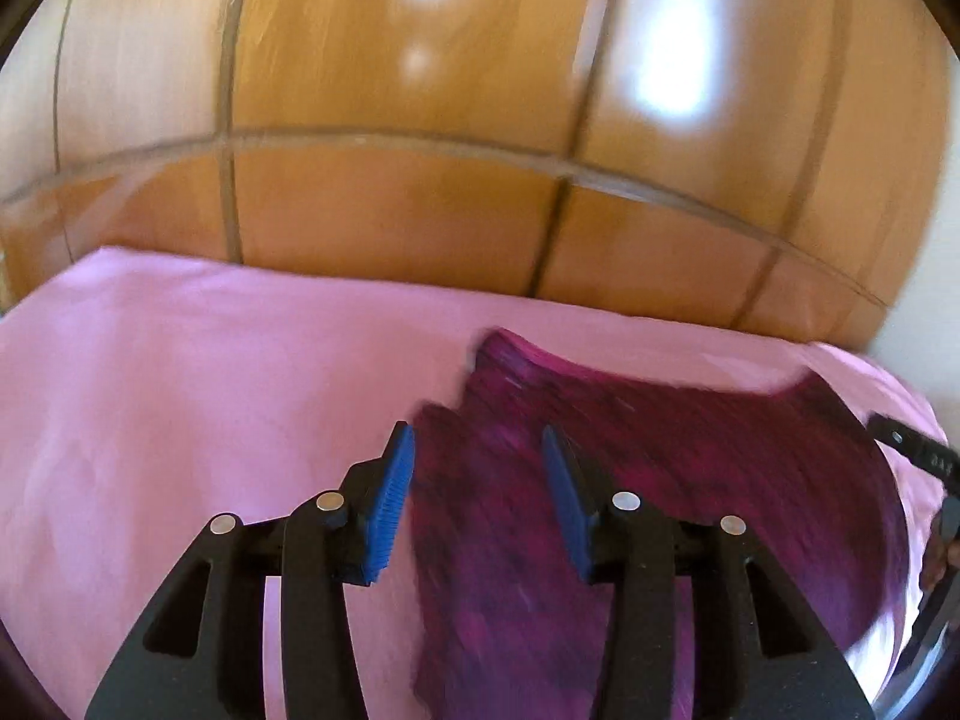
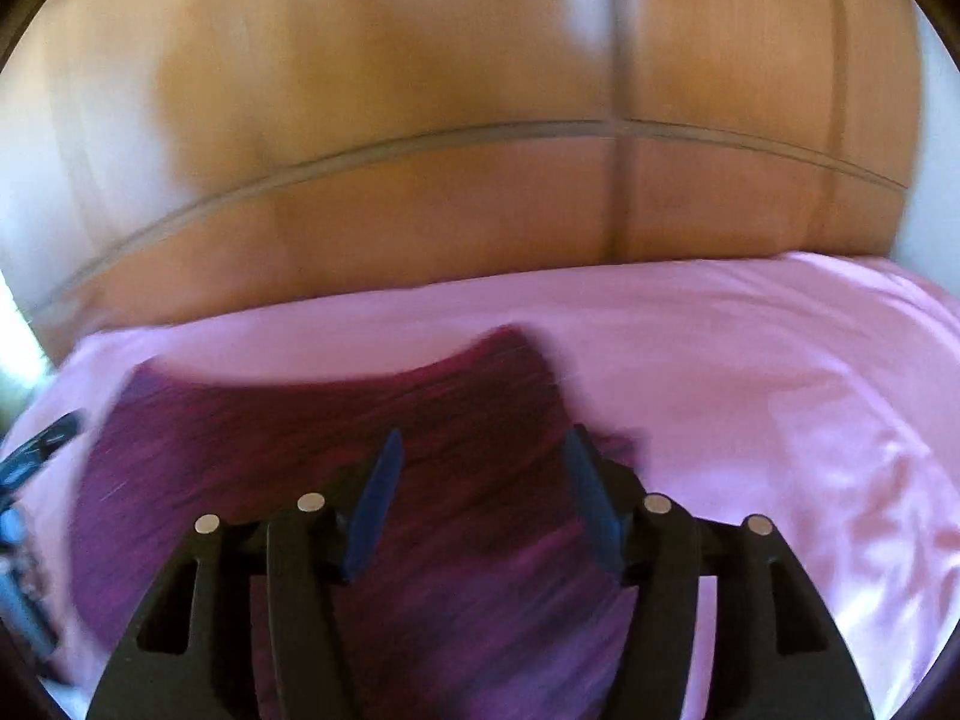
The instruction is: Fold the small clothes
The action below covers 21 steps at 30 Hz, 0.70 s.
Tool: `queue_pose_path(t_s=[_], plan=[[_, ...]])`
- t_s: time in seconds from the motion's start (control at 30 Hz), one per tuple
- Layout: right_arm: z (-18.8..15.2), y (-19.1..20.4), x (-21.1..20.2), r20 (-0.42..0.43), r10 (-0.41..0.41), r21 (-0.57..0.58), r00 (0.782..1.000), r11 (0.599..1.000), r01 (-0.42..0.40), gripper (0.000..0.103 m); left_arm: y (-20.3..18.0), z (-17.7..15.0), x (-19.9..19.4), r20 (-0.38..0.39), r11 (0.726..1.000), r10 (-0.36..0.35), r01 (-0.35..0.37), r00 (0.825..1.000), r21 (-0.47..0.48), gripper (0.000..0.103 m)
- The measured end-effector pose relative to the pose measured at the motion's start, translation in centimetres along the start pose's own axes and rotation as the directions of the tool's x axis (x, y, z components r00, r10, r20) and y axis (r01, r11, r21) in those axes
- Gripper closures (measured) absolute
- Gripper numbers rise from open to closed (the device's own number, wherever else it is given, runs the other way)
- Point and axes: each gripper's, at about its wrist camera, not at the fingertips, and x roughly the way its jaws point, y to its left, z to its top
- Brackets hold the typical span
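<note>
A small dark magenta garment (image 1: 690, 468) lies spread on a pink sheet (image 1: 180, 390). My left gripper (image 1: 477, 450) is open above the garment's left edge, with nothing between its blue pads. In the right wrist view the same garment (image 2: 270, 438) lies under my right gripper (image 2: 480, 450), which is open and empty over the garment's right part. The right gripper's black body (image 1: 924, 456) shows at the right edge of the left wrist view, and the left gripper's body (image 2: 36, 450) at the left edge of the right wrist view. Both views are blurred.
The pink sheet (image 2: 780, 390) covers a bed-like surface. Behind it stands a glossy wooden panelled wall (image 1: 420, 120) with light reflections, also seen in the right wrist view (image 2: 420, 120). A pale wall strip (image 1: 936, 312) is at the far right.
</note>
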Motion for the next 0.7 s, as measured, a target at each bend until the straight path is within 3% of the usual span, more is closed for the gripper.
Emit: queue_pose_path(t_s=[0.1, 0.2, 0.37, 0.47, 0.7], plan=[[-2.5, 2.2, -1.1, -0.016, 0.057, -0.049, 0.998, 0.997, -0.057, 0.046, -2.4, -2.8, -0.8, -0.028, 0.997, -0.040, 0.042, 0.999, 0.071, 0.060], [-4.3, 2.0, 1.3, -0.097, -0.002, -0.039, 0.995, 0.999, -0.002, 0.048, -3.3, -4.8, 1.6, -0.116, 0.995, 0.005, 0.007, 0.993, 0.099, 0.060], [-4.7, -0.7, 3.1, -0.082, 0.072, 0.096, 0.994, 0.993, -0.064, 0.054, -2.8, -4.2, 2.2, -0.124, 1.000, -0.003, 0.006, 0.992, 0.029, 0.060], [-4.6, -0.6, 2.4, -0.079, 0.072, 0.091, 0.994, 0.994, -0.065, 0.054, -3.2, -3.7, 0.0, -0.092, 1.000, -0.002, 0.003, 0.996, 0.011, 0.060], [-6.3, -0.5, -3.0, -0.021, 0.088, 0.116, 0.996, 0.990, -0.085, 0.047, -7.0, -6.3, -4.0, -0.054, 0.990, -0.088, 0.094, 0.995, 0.105, 0.060]])
